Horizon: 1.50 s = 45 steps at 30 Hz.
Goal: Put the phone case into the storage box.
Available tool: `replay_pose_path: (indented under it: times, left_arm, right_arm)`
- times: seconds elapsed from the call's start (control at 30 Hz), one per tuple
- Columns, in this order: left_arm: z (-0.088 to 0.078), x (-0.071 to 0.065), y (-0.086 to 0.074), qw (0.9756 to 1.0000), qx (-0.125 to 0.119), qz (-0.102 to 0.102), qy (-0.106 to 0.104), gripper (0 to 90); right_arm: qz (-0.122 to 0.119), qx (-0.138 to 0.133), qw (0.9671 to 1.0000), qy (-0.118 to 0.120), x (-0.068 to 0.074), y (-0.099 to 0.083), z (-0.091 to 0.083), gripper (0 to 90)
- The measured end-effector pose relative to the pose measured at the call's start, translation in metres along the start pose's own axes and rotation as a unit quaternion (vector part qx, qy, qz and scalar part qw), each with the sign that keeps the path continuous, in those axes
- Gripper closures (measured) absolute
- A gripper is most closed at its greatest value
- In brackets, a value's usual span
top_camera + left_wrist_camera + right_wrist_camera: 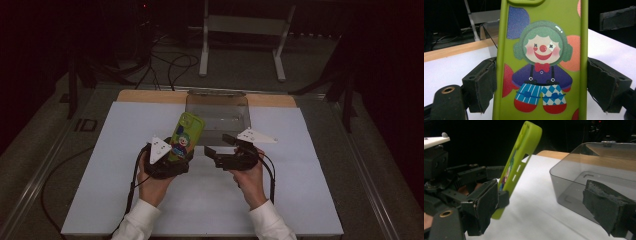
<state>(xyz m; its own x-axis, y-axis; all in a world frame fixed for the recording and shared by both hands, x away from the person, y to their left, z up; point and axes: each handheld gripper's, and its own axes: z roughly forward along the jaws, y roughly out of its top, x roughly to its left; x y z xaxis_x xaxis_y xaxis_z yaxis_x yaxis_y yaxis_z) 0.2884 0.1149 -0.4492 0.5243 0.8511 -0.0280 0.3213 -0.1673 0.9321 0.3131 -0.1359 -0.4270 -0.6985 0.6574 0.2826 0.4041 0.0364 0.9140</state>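
A: Where is the phone case [184,136]?

B: Off the tabletop [210,200], clamped by its long edges near the lower end in the left gripper [172,159]. In the left gripper view, a pad presses on each green side of the case, clown print facing the camera. Its long axis runs up and away, toward about 1 o'clock in the high view, and it leans rather than stands straight.

A: And the right gripper [216,145]?

B: Its jaws stand wide with nothing between them. It sits at 3 o'clock from the case, near but not touching. In the right gripper view, the case is just beyond the left-hand jaw, and the box [596,177] lies past the other.

A: Which hand is nearer the case?

B: The left, since it holds it. The right would need to close the gap sideways to meet the free upper half.

A: And the box?

B: A smoky clear box [218,112] at 12 o'clock from both grippers, on the white mat, open on top. The case's upper end already tilts toward its near-left corner, so I judge the box the likely drop spot.
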Motion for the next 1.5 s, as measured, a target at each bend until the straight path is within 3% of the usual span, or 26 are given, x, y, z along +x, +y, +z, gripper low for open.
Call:
replay_pose_path:
  times: [0.43,0.67,0.83,1.17,1.5]
  left_arm:
    - [0.001,-0.005,-0.003,1.0000,-0.004,-0.003,0.001,15.8]
    - [0.000,-0.006,-0.004,0.9999,-0.009,-0.011,0.001,15.8]
    - [0.000,-0.008,-0.005,0.9997,-0.013,-0.019,-0.001,15.8]
    - [-0.001,-0.008,-0.006,0.9993,-0.025,-0.029,0.003,15.8]
    - [-0.002,-0.010,-0.009,0.9982,-0.039,-0.044,0.012,15.8]
  right_arm:
    - [0.006,0.005,0.9999,0.007,0.013,0.004,0.022,15.1]
    - [0.035,-0.001,0.9993,0.013,0.015,0.003,0.031,19.3]
    - [0.042,0.005,0.9990,0.015,0.018,0.001,0.038,23.7]
    - [0.065,0.005,0.9976,0.023,0.021,-0.002,0.046,44.0]
    - [0.097,0.004,0.9939,0.052,0.022,-0.003,0.052,69.1]
